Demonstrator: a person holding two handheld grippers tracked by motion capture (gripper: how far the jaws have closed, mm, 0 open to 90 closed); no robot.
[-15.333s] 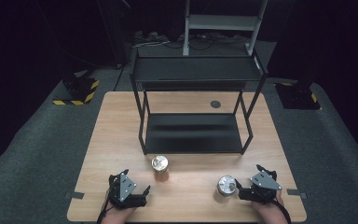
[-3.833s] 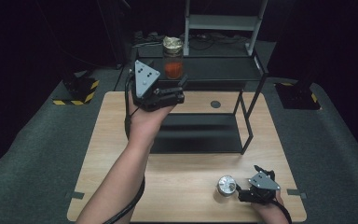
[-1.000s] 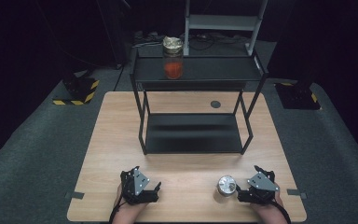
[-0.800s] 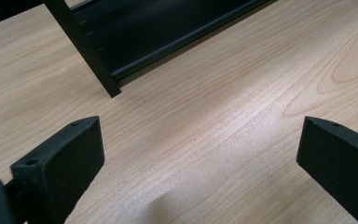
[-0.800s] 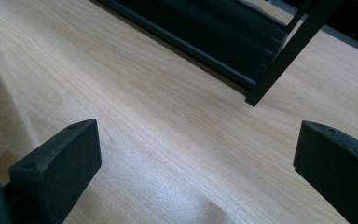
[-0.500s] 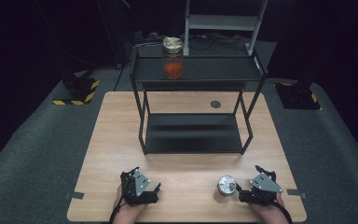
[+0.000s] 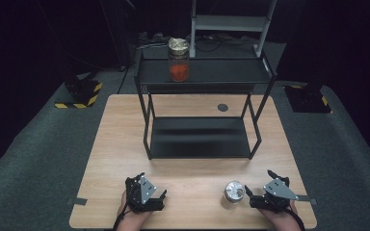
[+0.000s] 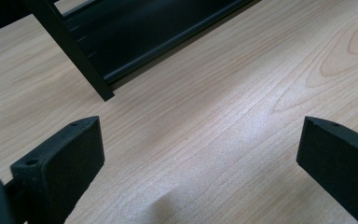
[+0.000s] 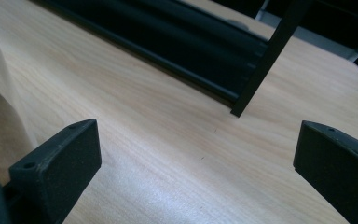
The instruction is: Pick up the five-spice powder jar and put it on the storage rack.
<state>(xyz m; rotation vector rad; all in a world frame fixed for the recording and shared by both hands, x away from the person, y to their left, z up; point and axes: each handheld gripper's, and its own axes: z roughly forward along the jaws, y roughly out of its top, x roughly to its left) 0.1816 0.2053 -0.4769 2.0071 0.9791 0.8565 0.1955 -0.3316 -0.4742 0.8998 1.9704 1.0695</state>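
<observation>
while both hands rest at the near edge, the pale wooden table (image 7: pixel 115 144) carries everything: the black two-tier metal shelf rack (image 7: pixel 200 139) stands at its middle toward the far side, and on the rack's top tier, left of centre, sits the glass jar with orange contents and a crinkled foil top (image 7: pixel 178 60), upright. down front, the left gripper (image 7: pixel 149 197) lies on the wood, jaws spread wide over bare table. the right gripper (image 7: pixel 262 195) rests near the right corner, jaws parted and gripping nothing, with the small shiny silver-topped jar (image 7: pixel 233 191) standing just beside its tips, to their left.
</observation>
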